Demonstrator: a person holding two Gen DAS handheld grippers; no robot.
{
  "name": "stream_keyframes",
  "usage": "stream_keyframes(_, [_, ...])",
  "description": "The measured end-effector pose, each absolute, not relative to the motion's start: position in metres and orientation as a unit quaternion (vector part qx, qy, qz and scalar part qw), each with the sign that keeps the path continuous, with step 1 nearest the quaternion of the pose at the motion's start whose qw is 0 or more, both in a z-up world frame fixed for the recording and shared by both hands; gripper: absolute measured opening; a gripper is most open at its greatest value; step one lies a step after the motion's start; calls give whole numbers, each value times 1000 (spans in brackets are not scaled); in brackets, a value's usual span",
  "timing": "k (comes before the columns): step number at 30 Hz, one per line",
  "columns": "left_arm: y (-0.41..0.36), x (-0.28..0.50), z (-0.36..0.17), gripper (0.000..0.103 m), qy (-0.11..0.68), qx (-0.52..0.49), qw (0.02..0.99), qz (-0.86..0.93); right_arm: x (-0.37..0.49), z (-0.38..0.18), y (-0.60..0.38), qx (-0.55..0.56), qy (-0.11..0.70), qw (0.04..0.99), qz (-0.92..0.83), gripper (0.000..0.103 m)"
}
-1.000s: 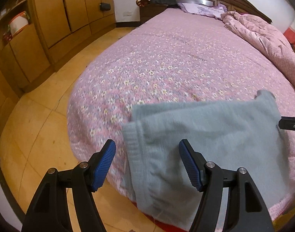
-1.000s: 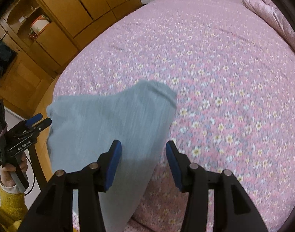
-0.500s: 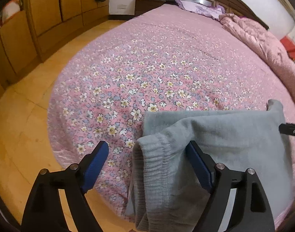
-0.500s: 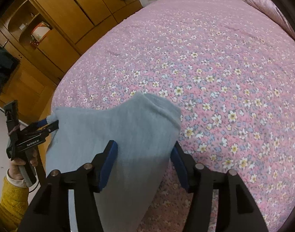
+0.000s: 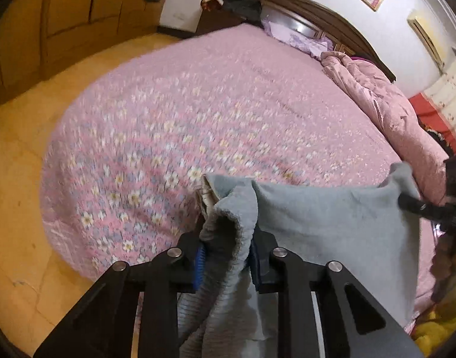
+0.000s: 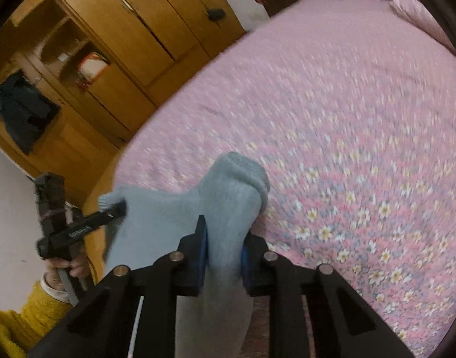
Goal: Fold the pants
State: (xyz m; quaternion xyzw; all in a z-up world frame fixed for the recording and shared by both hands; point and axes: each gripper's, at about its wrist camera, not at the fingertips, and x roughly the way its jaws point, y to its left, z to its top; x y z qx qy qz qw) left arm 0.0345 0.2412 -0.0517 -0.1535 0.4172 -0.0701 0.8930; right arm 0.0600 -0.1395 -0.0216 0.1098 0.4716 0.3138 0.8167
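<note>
One pair of pants [image 5: 332, 226] is pinched by two closing grippers.
Both jaws stood spread earlier; left gripper [image 5: 226, 256] and right gripper [image 6: 223, 249] now clamp fabric.

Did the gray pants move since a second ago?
Yes. The gray pants went from lying flat at the edge of the bed to bunched up: the left hand-held gripper and right hand-held gripper are closing on their top corners.
</note>
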Motion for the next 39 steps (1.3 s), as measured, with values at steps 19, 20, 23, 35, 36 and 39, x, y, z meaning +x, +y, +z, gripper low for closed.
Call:
stream_keyframes(19, [217,125,-27,28,458,-96,881,-71,131,-38,-183,126,495,836,201,37])
stream_keyframes(20, [221,120,-22,28,458,-103,880,-74,132,-40,-186,140,499,832,200,42])
stream_keyframes(23, [227,96,-3,28,447,-107,885,-74,125,-42,-201,174,508,819,203,43])
stream_keyframes(35, [207,55,-41,28,509,-71,858,-16,67,-52,-209,176,545,788,224,44])
stream_keyframes(36, [207,56,-46,30,514,-59,855,2,63,-54,-208,174,547,787,227,44])
stream_keyframes(39, [214,54,-46,30,514,-86,853,15,54,-58,-205,161,546,790,227,44])
